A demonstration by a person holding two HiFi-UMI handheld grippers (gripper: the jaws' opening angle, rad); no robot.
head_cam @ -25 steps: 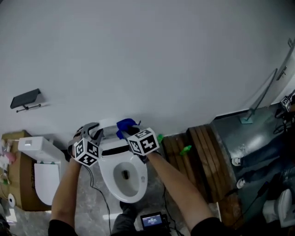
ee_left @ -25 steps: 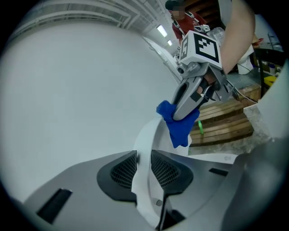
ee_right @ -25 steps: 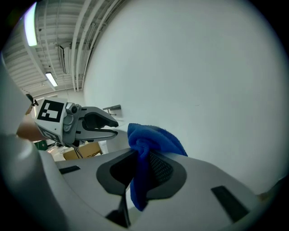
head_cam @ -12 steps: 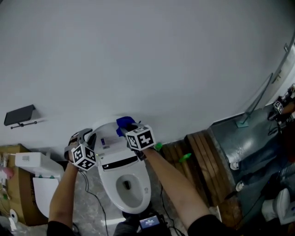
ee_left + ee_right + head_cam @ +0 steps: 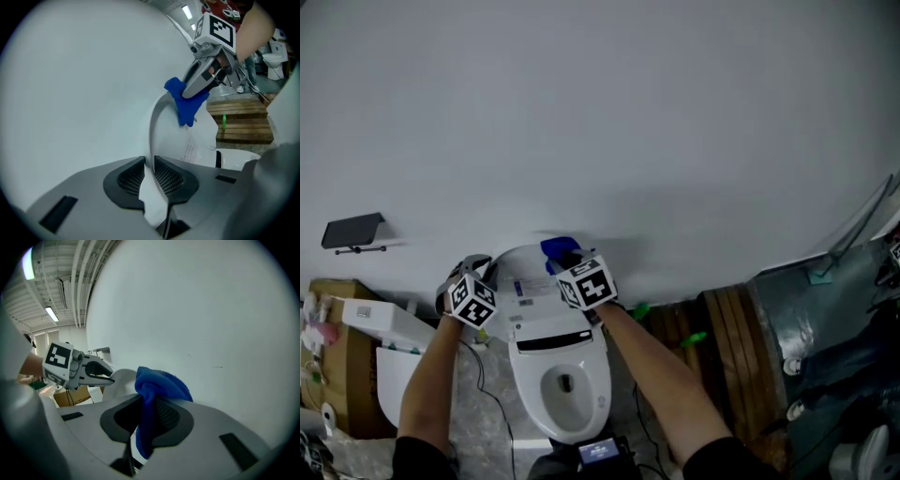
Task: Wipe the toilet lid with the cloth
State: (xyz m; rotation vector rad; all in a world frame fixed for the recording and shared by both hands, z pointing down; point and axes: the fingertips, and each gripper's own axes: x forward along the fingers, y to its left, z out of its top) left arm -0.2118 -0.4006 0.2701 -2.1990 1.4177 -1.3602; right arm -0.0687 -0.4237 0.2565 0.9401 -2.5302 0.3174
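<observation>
From the head view, the toilet lid (image 5: 528, 269) stood raised against the white wall (image 5: 609, 112), above the open bowl (image 5: 567, 389). The left gripper (image 5: 487, 272) was at the lid's left edge. The right gripper (image 5: 565, 265) carried the blue cloth (image 5: 560, 248) at the lid's upper rim, close to the wall.

In the left gripper view, its fingers had just been closing and were pressed on the thin white edge of the lid, which ran between the pads. A wooden pallet (image 5: 241, 123) lay behind.

In the right gripper view, the fingers were clamped on the bunched cloth, and a fold hung below them.
</observation>
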